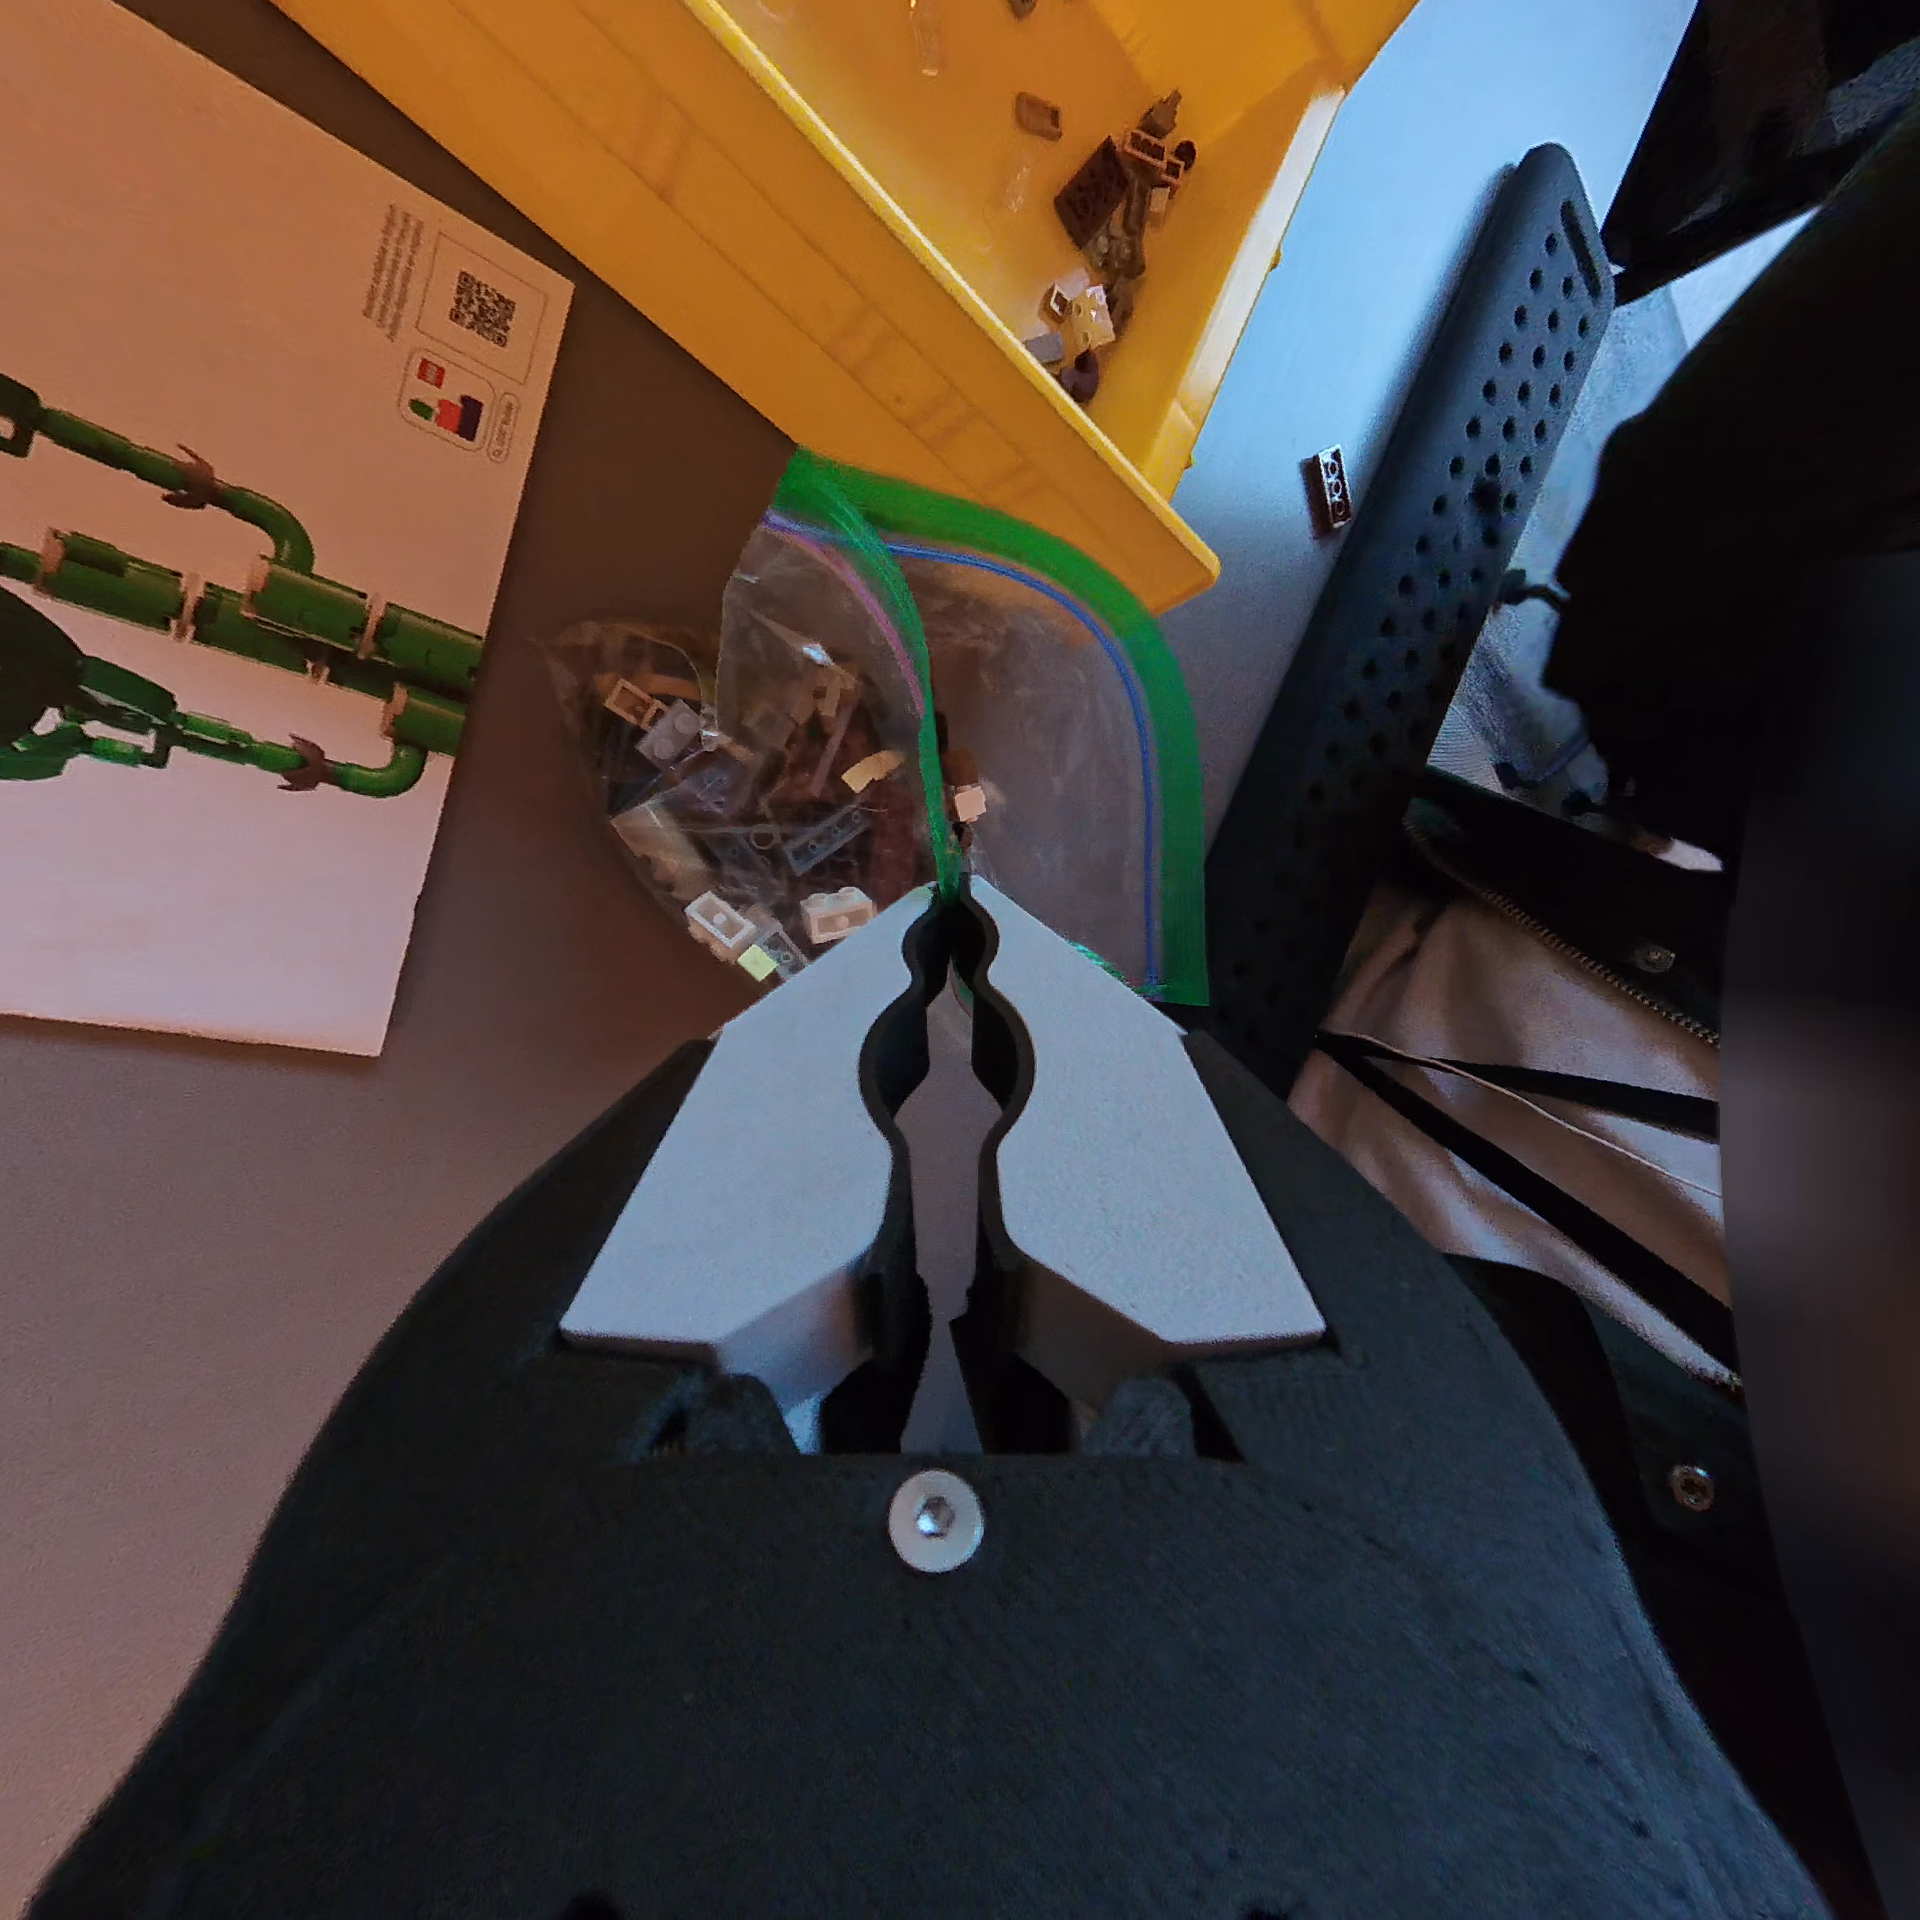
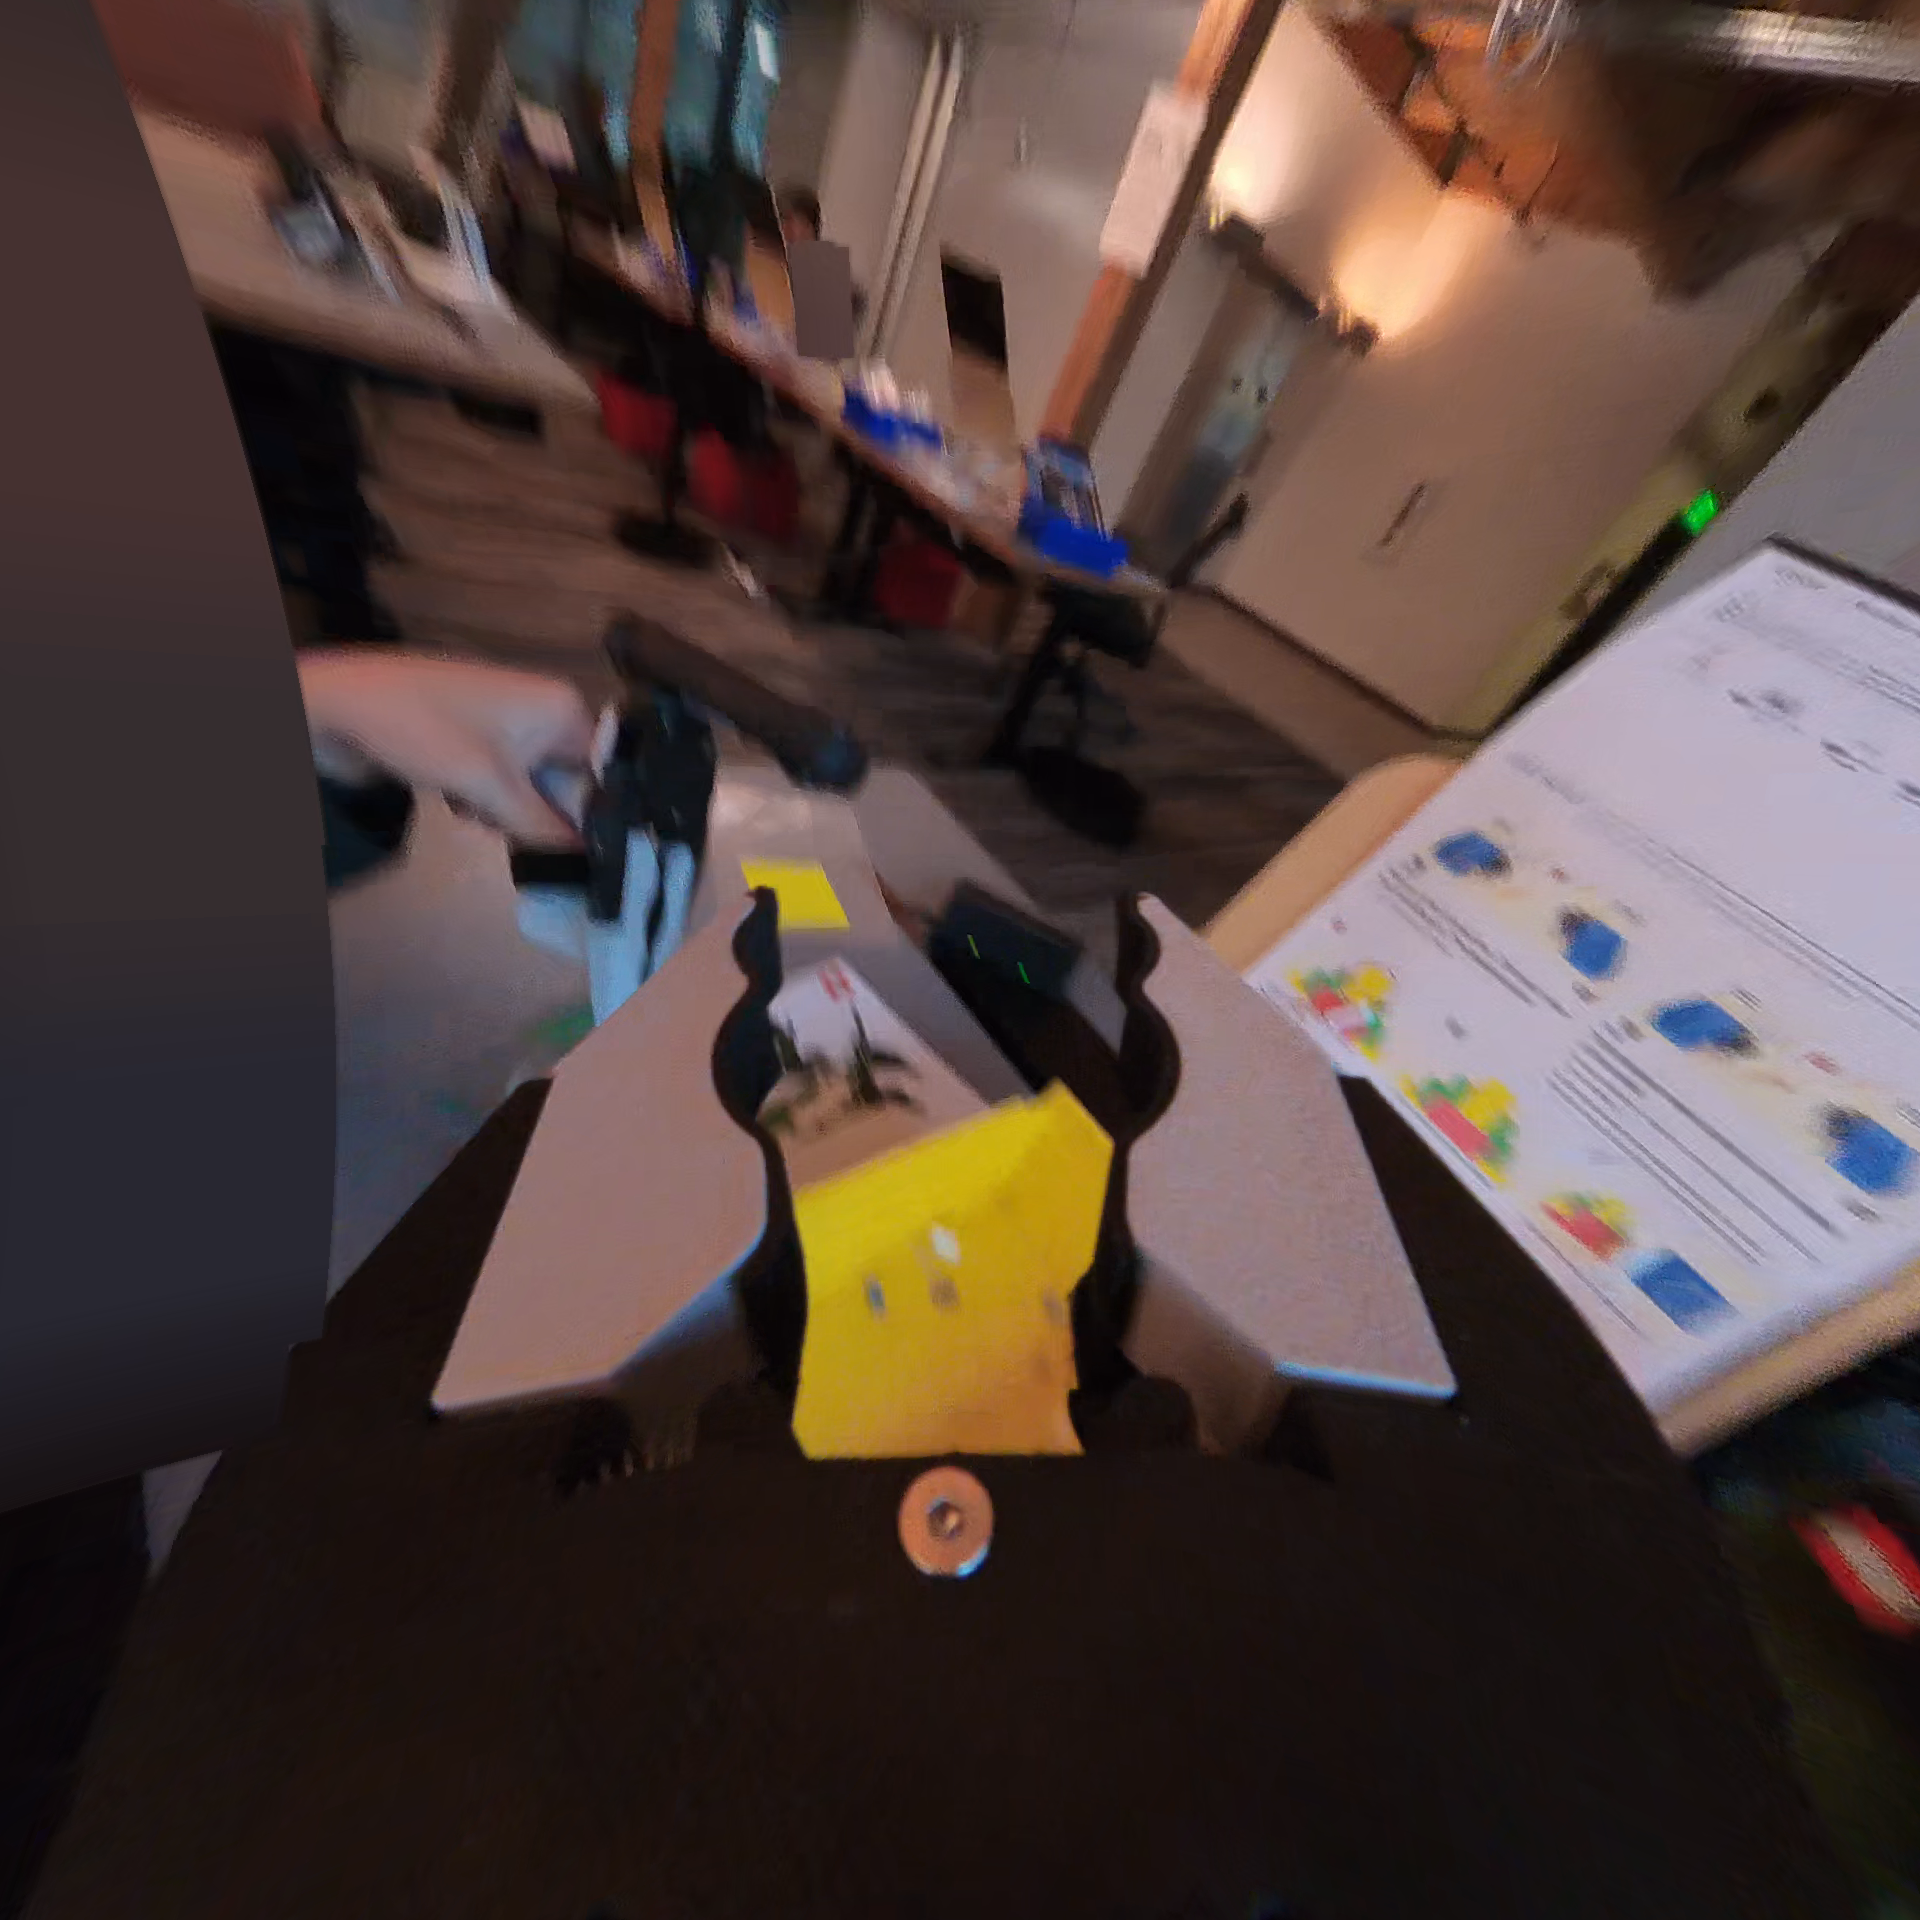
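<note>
1. Left claw (image 1: 951, 902) fills the lower half of its view, its grey fingers (image 1: 769, 1143) pressed together on the green zip edge of a clear plastic bag (image 1: 997, 686), pinching it at the very tips.
2. Small building bricks (image 1: 727, 800), mostly grey, brown and white, sit heaped in the bag's lower part, which rests on the grey desk (image 1: 187, 1247).
3. Just beyond the bag stands a yellow bin (image 1: 831, 260); a few loose brown and pale bricks lie in its corner.
4. To the left of the bag a printed booklet (image 1: 208, 644) with a picture of green stems lies flat on the desk, apart from the bag.
5. A black perforated chair back (image 1: 1455, 582) stands to the right, with one small brown brick (image 1: 1330, 488) beside it.
6. Right claw (image 2: 945, 925) is spread wide with nothing between its fingers (image 2: 623, 1195); its view is badly blurred.
7. Below that gap shows a yellow bin (image 2: 935, 1299), probably the same one.
8. An instruction sheet (image 2: 1621, 1039) with coloured pictures is propped at the right, and the left claw (image 2: 644, 831), held by a hand (image 2: 457, 738), shows farther off at the left.
</note>
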